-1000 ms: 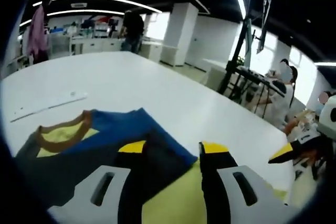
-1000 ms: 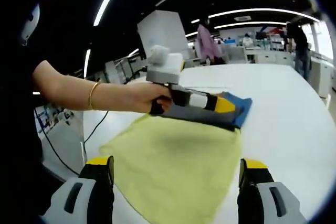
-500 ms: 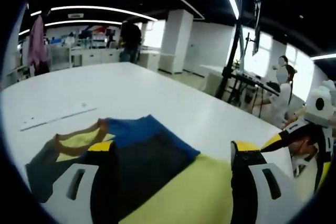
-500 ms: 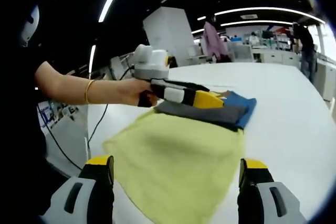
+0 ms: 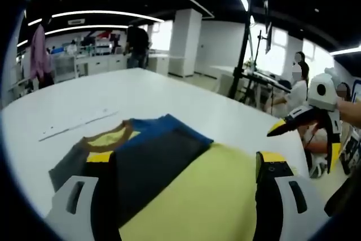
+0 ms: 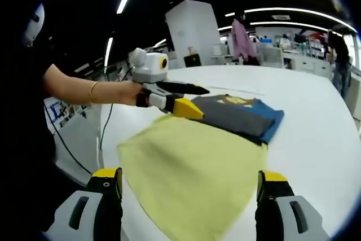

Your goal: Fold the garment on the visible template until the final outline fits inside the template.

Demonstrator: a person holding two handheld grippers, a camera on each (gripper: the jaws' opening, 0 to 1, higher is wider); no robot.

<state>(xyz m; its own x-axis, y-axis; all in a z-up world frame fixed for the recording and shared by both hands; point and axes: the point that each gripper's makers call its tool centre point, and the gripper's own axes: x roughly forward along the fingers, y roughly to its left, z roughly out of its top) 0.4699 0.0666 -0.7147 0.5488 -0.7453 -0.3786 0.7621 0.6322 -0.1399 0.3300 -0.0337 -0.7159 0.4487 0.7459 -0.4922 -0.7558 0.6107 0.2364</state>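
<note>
At the bottom of the left gripper view my left gripper (image 5: 183, 165) stands with its two yellow-tipped jaws spread wide and nothing between them, released over the cloth. Between and beyond those jaws lies the garment (image 5: 152, 153), folded into a compact block: dark grey panel nearest, blue panel behind it, and a brown-trimmed collar with yellow lining toward the centre left of the frame. It rests partly on the yellow template (image 5: 203, 196), a pale yellow sheet that fills the lower middle of that view. Everything sits on the white table (image 5: 84, 100), which runs off to the upper left. At the right edge of the same view my right gripper (image 5: 285, 125) comes in, and its jaws look parted there. From the right gripper view, my right gripper (image 6: 189, 179) shows both yellow-tipped jaws at the bottom corners, wide apart and holding nothing. Ahead of them the yellow template (image 6: 192, 173) spreads across the centre of the frame on the white table (image 6: 316, 134), with the folded garment (image 6: 240, 114) lying on its far edge at centre right, the blue side overhanging the sheet. In the centre left a hand (image 6: 127, 91) carries my left gripper (image 6: 189, 100) just above the garment's near corner.
</note>
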